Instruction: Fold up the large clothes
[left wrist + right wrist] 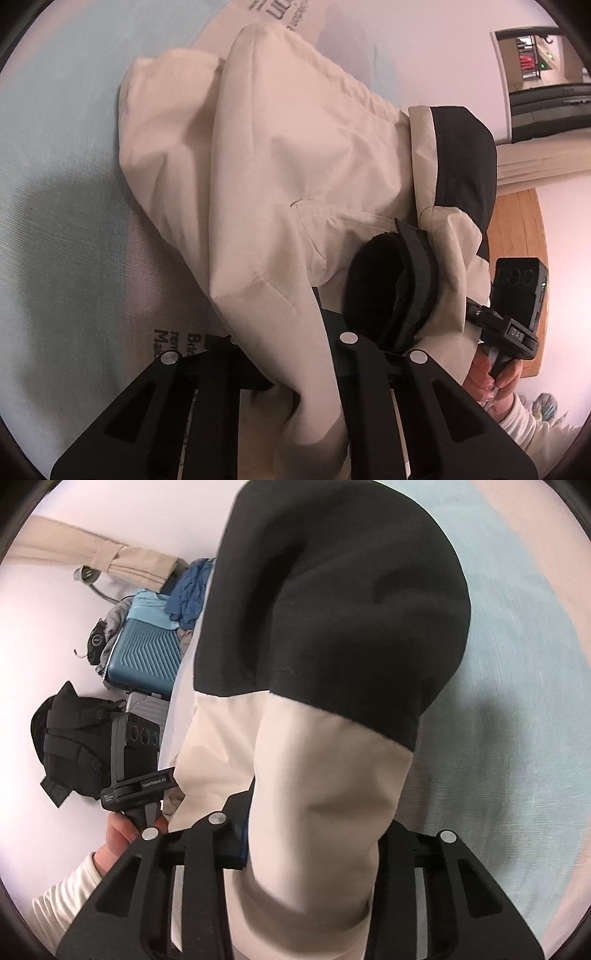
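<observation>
A cream jacket [266, 177] with black panels [465, 162] lies partly lifted over a pale blue sheet [55, 166]. Its black-lined cuff [391, 288] with a strap hangs near my left gripper [295, 406], which is shut on a cream fold of the jacket. In the right wrist view the jacket [325, 775] fills the middle, cream below and black [351, 609] above. My right gripper [306, 897] is shut on its cream fabric. Each view shows the other gripper held in a hand: the right one [517, 317] and the left one [136, 760].
The pale blue sheet [517, 664] has printed text [177, 343]. A blue suitcase [147, 653] with clothes piled on it, a black bag [70, 738] and a silver case [147, 709] stand by the wall. A wooden board [521, 240] and a doorway [535, 74] show at the right.
</observation>
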Demonstrator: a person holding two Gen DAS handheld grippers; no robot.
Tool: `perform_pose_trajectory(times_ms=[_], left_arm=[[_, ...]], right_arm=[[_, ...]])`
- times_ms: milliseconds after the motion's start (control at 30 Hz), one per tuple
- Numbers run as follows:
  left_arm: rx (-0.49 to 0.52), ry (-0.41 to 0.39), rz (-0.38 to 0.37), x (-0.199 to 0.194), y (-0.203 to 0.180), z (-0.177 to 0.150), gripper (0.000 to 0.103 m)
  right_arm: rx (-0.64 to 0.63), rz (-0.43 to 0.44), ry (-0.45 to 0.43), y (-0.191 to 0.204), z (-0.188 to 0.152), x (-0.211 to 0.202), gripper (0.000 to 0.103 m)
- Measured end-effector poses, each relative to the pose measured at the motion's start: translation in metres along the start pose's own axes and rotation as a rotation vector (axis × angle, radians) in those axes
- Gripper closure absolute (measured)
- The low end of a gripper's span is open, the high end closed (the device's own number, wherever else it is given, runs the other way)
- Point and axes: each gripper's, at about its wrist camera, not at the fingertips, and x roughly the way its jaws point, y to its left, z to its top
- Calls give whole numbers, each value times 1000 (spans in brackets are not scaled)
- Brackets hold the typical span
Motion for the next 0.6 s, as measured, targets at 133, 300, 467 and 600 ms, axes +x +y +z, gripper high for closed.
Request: perform_pose_trajectory(times_ms=[133, 300, 467, 600], left_arm=[[14, -10, 4, -3, -16, -8, 91], [54, -33, 9, -10, -29, -12, 91], [97, -56, 5, -27, -49, -18, 91], [145, -58, -1, -36, -83, -24, 91]], right_arm=[[-48, 0, -17, 17, 0, -8, 70], [-116, -1, -41, 30, 2, -30, 70], [-154, 8, -79, 45, 6, -58, 71], [-157, 7, -116, 51, 1, -95, 71]])
